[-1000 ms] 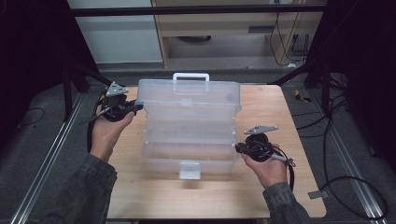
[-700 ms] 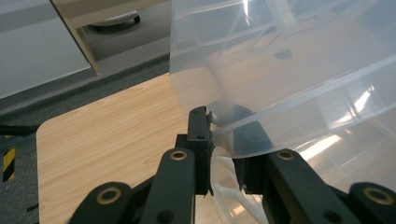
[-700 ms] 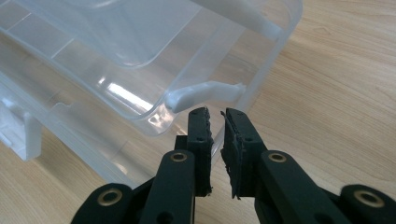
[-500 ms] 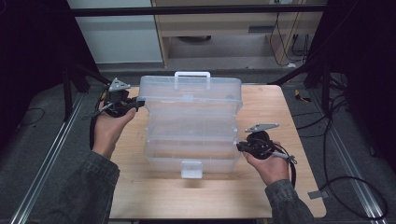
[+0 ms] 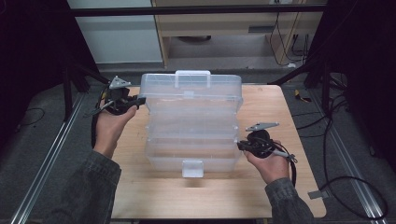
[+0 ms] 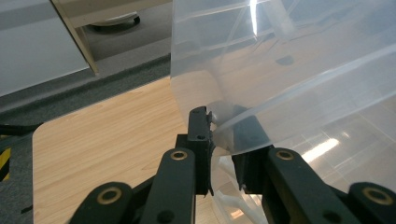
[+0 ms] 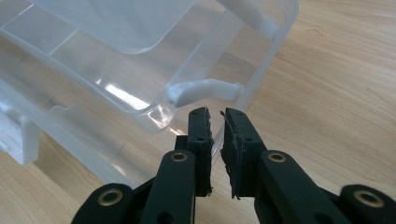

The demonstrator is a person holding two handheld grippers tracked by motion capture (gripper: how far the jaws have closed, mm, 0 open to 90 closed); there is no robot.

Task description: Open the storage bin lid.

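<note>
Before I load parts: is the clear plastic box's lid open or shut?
Open: the left gripper holds the lid raised at the back, exposing the box trays.

My pale rounded-corner wooden table (image 5: 154, 196) on dark grey floor, metal rails (image 5: 42, 168) flanking it, beige wooden cabinet (image 5: 224, 28) behind it, white panel (image 5: 116, 37) beside that, black cables (image 5: 345, 186) right of table.

A clear plastic organiser box (image 5: 191, 123) with 3 stepped tiers is seen on the wooden desk (image 5: 140, 186); a white handle (image 5: 192, 73) is seen at its far top edge and a white latch (image 5: 192, 168) at its near side; the left gripper (image 5: 140, 99) is held against the upper left corner; the right gripper (image 5: 240, 145) is placed at the lower right edge.
</note>
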